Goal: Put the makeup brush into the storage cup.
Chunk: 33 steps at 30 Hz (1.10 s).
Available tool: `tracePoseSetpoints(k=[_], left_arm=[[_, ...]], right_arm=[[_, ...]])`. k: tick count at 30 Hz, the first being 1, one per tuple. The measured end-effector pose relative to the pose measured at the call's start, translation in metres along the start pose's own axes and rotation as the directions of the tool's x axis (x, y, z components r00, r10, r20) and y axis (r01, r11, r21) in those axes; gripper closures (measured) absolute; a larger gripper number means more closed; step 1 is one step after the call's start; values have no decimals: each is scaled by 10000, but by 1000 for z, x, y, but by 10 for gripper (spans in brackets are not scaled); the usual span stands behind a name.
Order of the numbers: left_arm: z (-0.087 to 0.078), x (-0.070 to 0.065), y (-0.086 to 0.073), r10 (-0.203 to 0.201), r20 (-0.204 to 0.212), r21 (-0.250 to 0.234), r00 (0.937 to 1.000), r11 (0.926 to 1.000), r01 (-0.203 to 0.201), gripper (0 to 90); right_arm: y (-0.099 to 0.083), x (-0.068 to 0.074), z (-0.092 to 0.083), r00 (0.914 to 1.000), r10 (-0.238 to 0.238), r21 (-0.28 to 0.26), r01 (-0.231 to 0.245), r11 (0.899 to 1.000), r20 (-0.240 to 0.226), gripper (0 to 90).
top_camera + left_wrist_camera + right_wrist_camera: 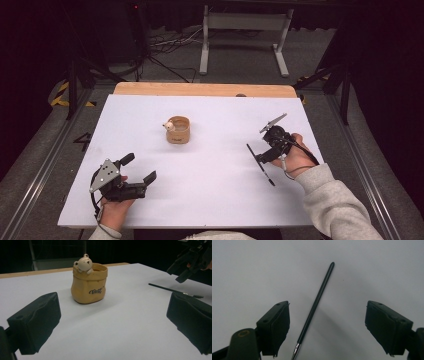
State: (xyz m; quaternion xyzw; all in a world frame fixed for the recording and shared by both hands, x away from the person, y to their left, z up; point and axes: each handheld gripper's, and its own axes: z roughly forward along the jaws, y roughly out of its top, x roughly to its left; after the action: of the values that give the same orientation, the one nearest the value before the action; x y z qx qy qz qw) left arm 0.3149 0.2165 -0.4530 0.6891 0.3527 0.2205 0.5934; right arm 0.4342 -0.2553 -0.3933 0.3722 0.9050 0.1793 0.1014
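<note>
While its jaws stand wide apart, the right gripper (263, 156) hangs just over a thin black brush (315, 302), which lies flat on the white tabletop (210, 170) between them, untouched. Well to the left, the left gripper (137, 172) rests open and empty, facing a tan bear pot (89, 283).

Matt white worktop, black brush, glazed pot

The worktop (210, 190) wears a smooth, matt white sheet, with bare pale wood along its far edge. The brush (315, 302) has a slim, glossy black handle, plastic by the look of it, ending in a shiny metal ferrule. The sack-shaped pot (89, 285) looks ceramic, tan with a soft sheen, its little bear cream and glossy. The jaws' pads look like matt black rubber, rough at the edges.
</note>
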Motion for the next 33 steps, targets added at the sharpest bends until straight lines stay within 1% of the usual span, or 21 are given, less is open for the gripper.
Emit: tracePoseSetpoints(k=[2,5,10,14,15,17,22,26,29,30,33], left_arm=[[0,0,0,62,20,48,10000,10000,-62,0],[0,0,0,17,46,67,10000,10000,-17,0],[0,0,0,-38,48,76,10000,10000,38,2],[1,0,0,-31,69,60,10000,10000,31,3],[0,0,0,-88,140,57,9999,9999,87,3],[0,0,1,-86,133,50,9999,10000,86,2],[1,-1,1,-19,76,110,10000,9999,19,3],[1,-2,1,20,99,105,9999,9999,-21,2],[1,-2,1,67,111,149,9999,9999,-69,3],[2,-4,1,145,110,142,9998,9998,-147,3],[2,-4,2,225,136,163,9997,9996,-227,3]], right_arm=[[-2,1,6,10000,10,223,-9,9998,-50,221],[-4,2,11,10000,50,345,-47,9994,-75,232],[-8,4,16,9997,142,401,-134,9991,-196,249],[-10,6,18,9996,99,533,-86,9985,-247,278],[-10,6,18,9996,53,586,-37,9983,-259,295],[-11,7,21,9994,9,809,18,9967,-333,347],[-11,8,23,9992,22,1005,18,9949,-396,384],[-11,9,25,9987,81,1154,-23,9933,-500,431],[-11,12,25,9996,15,1274,23,9919,-292,469],[-10,12,25,9997,32,1316,0,9913,-245,484],[-9,13,25,9997,47,1404,-13,9901,-240,559]])
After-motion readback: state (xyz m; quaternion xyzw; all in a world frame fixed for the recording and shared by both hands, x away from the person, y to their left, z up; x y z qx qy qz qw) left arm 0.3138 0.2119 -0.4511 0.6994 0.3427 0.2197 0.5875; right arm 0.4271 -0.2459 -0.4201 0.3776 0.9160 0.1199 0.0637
